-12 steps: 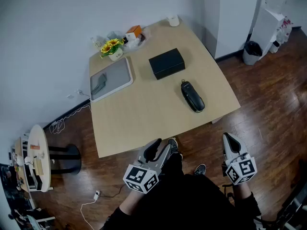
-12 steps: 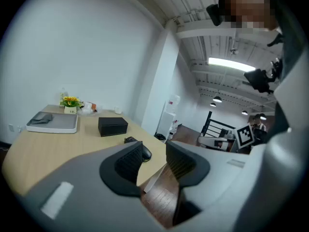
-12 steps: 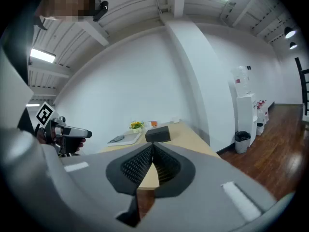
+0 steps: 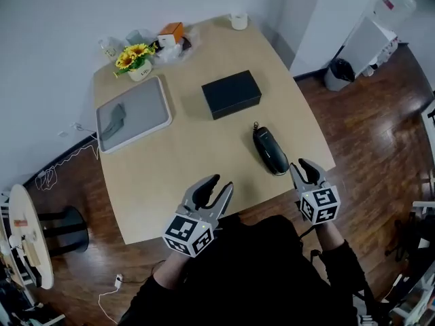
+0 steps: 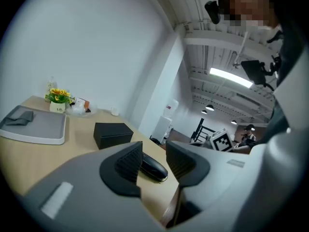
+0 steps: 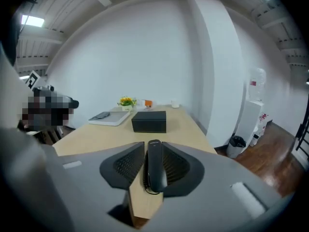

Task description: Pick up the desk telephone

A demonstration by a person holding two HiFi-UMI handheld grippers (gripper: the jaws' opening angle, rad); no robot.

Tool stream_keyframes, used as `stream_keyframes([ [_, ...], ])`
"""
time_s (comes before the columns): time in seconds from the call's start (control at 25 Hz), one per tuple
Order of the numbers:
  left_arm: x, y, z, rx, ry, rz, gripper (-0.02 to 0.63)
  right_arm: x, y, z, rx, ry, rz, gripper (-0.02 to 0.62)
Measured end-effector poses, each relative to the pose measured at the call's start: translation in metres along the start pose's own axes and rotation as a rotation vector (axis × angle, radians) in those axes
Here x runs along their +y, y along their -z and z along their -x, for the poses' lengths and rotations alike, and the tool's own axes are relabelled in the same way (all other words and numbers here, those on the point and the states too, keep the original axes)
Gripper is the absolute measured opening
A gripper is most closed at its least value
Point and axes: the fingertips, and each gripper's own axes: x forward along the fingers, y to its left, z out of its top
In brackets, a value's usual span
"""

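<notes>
Item: desk telephone [image 4: 270, 151], black, lying flat on the table [image 4: 197, 161] by its right edge, close to the near right corner and clear of the black box [image 4: 231, 94]. I judge that spot suits a right-side reach.
Right gripper [image 4: 307, 167]: just off that corner, tilted down, aimed along the handset, jaws parted, gripping nothing.
Left gripper [image 4: 219, 184]: over the near edge, jaws parted, empty, probably in reserve.

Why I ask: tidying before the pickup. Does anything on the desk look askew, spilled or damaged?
Nothing looks spilled or broken. The desk telephone lies slanted close to the near right edge of the table, and a grey cloth sits crumpled on the tray. Wrappers clutter the far corner by the flowers.
</notes>
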Motion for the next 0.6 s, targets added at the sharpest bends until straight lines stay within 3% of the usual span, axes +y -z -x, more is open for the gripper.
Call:
stream_keyframes([
  [0.08,0.013,-0.007,-0.008,0.012,0.013,0.001,0.135,-0.003,0.009,-0.031,0.084,0.017,0.020,0.158],
  [0.28,0.038,-0.019,-0.023,0.012,-0.037,0.019,0.135,-0.010,0.050,-0.093,0.293,0.008,0.068,0.213],
  [0.44,0.046,-0.026,-0.030,-0.002,-0.108,0.043,0.135,-0.013,0.068,-0.126,0.394,-0.018,0.085,0.320],
  [0.6,0.042,-0.029,-0.035,0.001,-0.127,0.044,0.135,-0.008,0.078,-0.142,0.466,-0.045,0.103,0.341],
])
